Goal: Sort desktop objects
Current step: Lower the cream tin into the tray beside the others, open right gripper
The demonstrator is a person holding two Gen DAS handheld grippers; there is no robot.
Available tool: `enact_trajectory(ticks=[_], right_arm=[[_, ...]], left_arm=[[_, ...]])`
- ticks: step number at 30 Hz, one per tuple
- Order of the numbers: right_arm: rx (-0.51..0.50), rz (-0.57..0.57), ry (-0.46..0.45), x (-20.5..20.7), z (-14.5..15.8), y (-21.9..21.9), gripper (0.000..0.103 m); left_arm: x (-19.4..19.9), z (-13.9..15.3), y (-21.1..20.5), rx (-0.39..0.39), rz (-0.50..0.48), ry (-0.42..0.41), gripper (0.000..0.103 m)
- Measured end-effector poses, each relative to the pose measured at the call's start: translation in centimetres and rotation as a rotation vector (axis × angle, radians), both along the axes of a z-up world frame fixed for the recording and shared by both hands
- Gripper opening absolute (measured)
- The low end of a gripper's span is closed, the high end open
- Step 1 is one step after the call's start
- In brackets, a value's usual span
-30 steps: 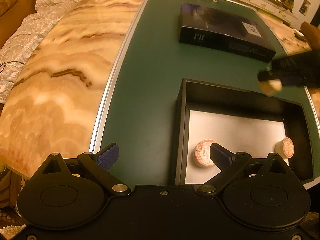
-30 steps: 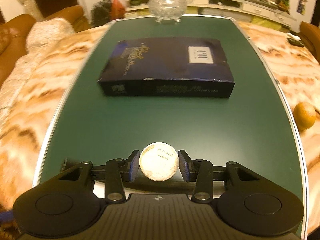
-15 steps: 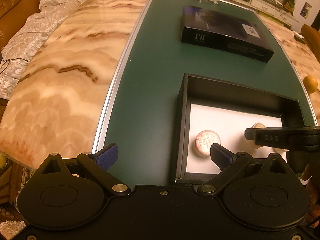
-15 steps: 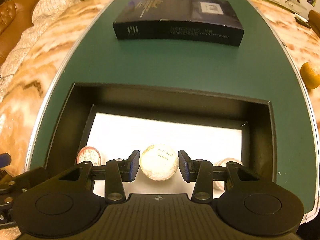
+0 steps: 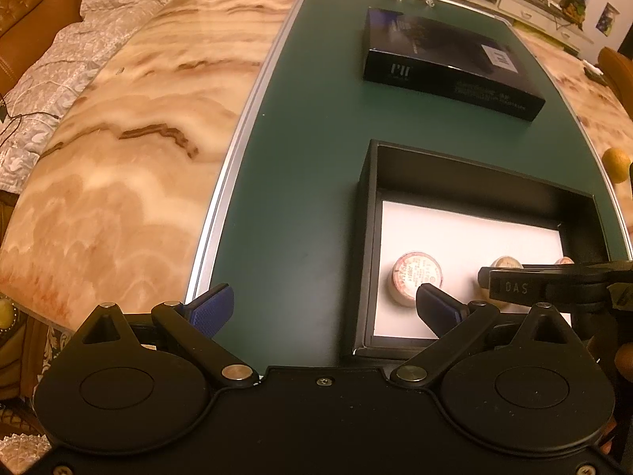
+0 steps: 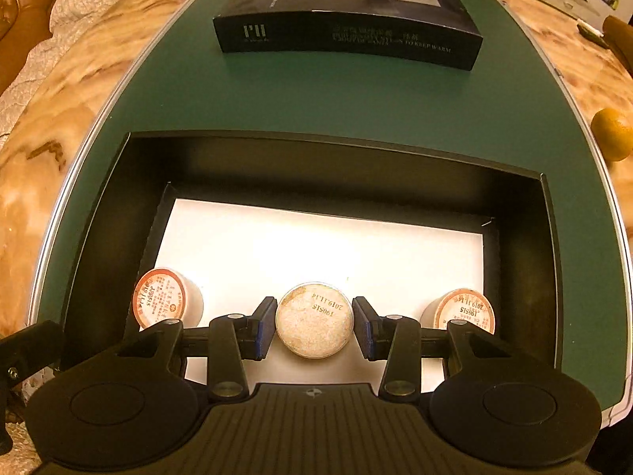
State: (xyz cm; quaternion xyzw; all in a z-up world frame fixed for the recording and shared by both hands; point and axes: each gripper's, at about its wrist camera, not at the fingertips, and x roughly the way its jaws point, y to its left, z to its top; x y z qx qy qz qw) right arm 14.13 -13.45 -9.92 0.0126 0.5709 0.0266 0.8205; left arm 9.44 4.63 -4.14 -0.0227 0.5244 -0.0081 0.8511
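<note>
Inside the open black box point(image 6: 518, 245), on its white floor near the front wall, sits a small round cup point(image 6: 314, 320) with a pale, date-stamped lid, right between the fingers of the right gripper point(image 6: 314, 326). Those fingers stand slightly spread, with a thin gap showing on each side of the cup, so they bracket it without pinching. Two similar cups flank it on the same white floor: a red-printed one to the left point(image 6: 160, 303) and another to the right point(image 6: 467, 312). Off to the left, the left gripper point(image 5: 324, 308) hovers over the green mat point(image 5: 308, 158) beside the box, fingers spread wide and holding nothing. Farther back on the mat lies a closed dark box point(image 6: 348, 12), and an orange point(image 6: 611, 134) rests on the marble tabletop point(image 5: 118, 138) just past the mat's right edge.
</note>
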Motion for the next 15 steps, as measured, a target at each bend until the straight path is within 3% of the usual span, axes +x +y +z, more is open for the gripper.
enact_trajectory(ticks=[6, 7, 10, 15], right_arm=[[-0.001, -0.006, 0.01, 0.1, -0.2, 0.2, 0.045], [0.001, -0.01, 0.01, 0.1, -0.3, 0.1, 0.047], [0.009, -0.019, -0.013, -0.4, 0.1, -0.2, 0.068], [0.063, -0.049, -0.071, -1.9, 2.4, -1.3, 0.071]], left_arm=[[-0.2, -0.1, -0.2, 0.004, -0.007, 0.001, 0.1], [-0.2, 0.0, -0.2, 0.006, -0.008, 0.002, 0.1], [-0.3, 0.0, -0.3, 0.012, -0.008, 0.002, 0.101], [-0.4, 0.2, -0.8, 0.02, -0.012, 0.003, 0.101]])
